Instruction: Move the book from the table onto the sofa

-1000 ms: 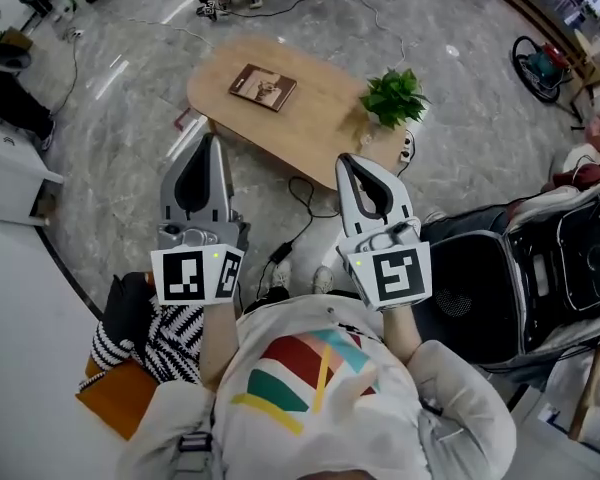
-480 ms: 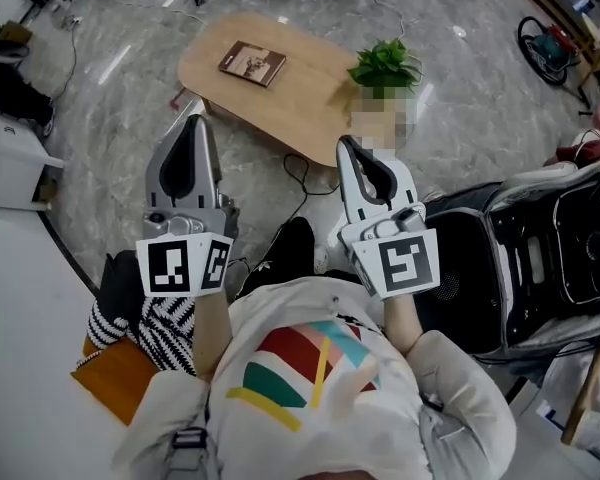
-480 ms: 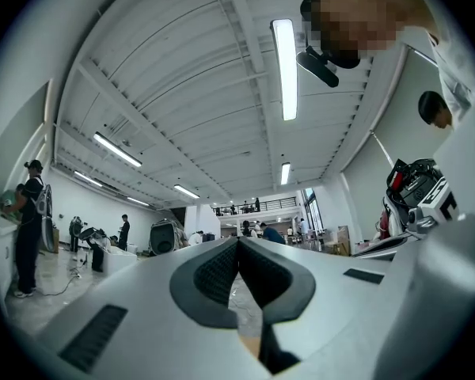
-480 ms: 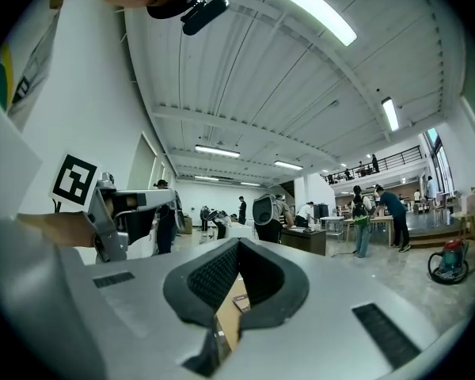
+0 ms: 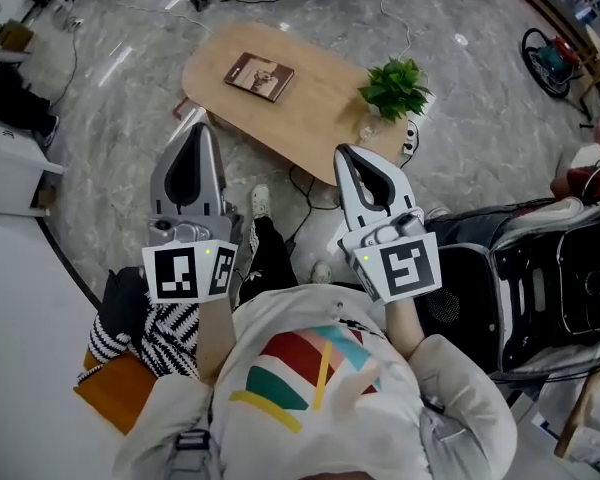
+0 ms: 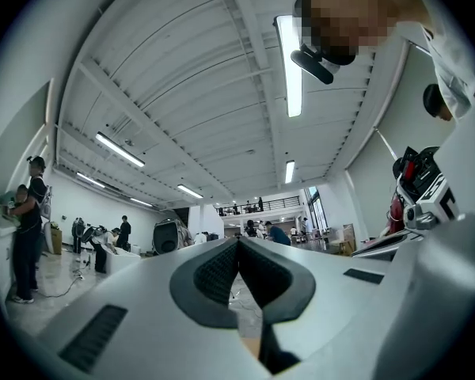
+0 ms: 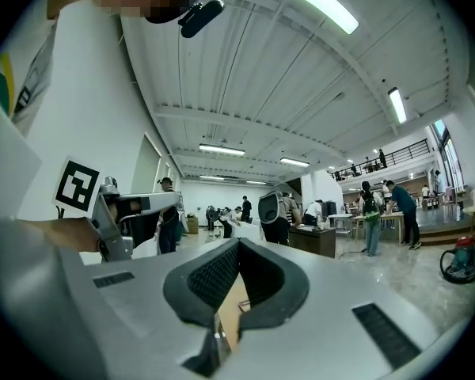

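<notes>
The table [image 5: 320, 118] looks matt wood, the floor [image 5: 120, 118] glossy stone, the book [image 5: 260, 76] matt paper.

From the head we look steeply down, well above the table [image 5: 320, 108]; the 2 gripper views look about level along their jaws, sharing the ceiling [image 6: 182, 93].

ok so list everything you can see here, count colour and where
book: 1, brown, flat on the table's left end
table: 1, light wood, oval, on the grey floor ahead
potted plant: 1, green, on the table's right end
padded seat: 1, black, at right
striped fabric: 1, black and white, lower left
orange piece: 1, orange, beside the striped fabric
left gripper: 1, grey, shut, empty, short of the table
right gripper: 1, grey, shut, empty, short of the table
</notes>
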